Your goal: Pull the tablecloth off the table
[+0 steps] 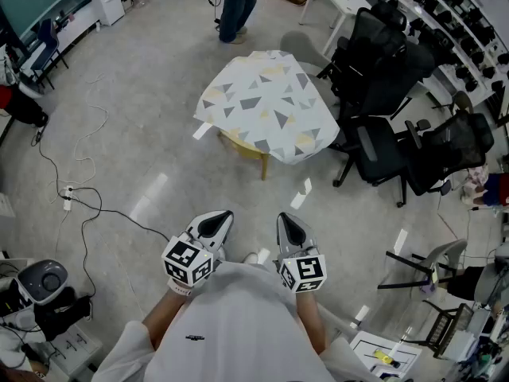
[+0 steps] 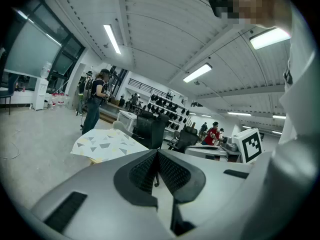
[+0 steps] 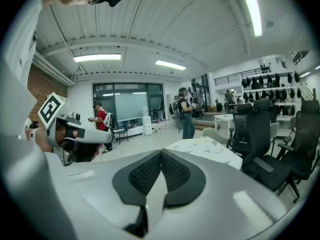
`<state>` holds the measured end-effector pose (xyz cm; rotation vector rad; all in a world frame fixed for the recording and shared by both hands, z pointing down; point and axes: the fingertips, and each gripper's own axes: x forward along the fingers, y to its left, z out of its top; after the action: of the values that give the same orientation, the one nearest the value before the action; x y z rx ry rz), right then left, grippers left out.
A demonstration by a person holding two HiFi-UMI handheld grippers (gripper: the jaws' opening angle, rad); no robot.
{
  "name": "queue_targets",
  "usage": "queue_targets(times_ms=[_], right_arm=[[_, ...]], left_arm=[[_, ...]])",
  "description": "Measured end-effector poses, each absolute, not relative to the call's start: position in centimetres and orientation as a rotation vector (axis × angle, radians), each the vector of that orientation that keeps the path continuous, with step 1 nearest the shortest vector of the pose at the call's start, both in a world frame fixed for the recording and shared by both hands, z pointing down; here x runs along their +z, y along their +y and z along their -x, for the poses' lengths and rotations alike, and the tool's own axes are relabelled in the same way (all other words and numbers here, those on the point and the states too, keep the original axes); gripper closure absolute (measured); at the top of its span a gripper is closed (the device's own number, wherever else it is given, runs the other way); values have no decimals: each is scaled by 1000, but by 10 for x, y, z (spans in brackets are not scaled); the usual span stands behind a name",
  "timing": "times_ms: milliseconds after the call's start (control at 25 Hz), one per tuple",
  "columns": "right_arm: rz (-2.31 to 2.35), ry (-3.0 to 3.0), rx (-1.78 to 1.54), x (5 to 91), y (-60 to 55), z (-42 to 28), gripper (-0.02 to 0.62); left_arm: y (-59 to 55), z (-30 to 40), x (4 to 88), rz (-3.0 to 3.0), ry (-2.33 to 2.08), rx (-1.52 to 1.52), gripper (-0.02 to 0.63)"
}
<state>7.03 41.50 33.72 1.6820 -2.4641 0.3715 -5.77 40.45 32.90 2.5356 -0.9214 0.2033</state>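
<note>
Tablecloth (image 1: pixel 266 102), white with grey and yellow triangles, lies fully draped over the small wooden table (image 1: pixel 263 164), its edges hanging down on every side I can see, so as I judge it nothing of the pull is done yet. I stand well apart from it across open floor (image 1: pixel 159 94). My left gripper (image 1: pixel 225 214) and right gripper (image 1: pixel 285 216) are held close to my chest, both aimed toward the table. Each gripper view shows its ribbed pads pressed together with nothing between them. What is left is everything: walk up, part the jaws, pinch a hanging edge and draw the cloth clear. Only the head view gives the whole layout: the cloth's full outline, black office chairs (image 1: pixel 382 94) crowding the table's right side, and cables (image 1: pixel 79 189) trailing on the floor to my left. The gripper views show just one low corner of the cloth beyond the jaws, plus a person (image 2: pixel 94 106) standing past the table.
</note>
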Motion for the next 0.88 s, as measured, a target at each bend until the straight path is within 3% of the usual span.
queue_targets(times_ms=[200,880], right_arm=[[-1769,-2507,200,297,402,-108,597],[-1871,-2600,332,321,449,-184,598]], left_arm=[[391,13,304,-2617,-949,147,600],[428,-49,319,-2611,-980,296,600]])
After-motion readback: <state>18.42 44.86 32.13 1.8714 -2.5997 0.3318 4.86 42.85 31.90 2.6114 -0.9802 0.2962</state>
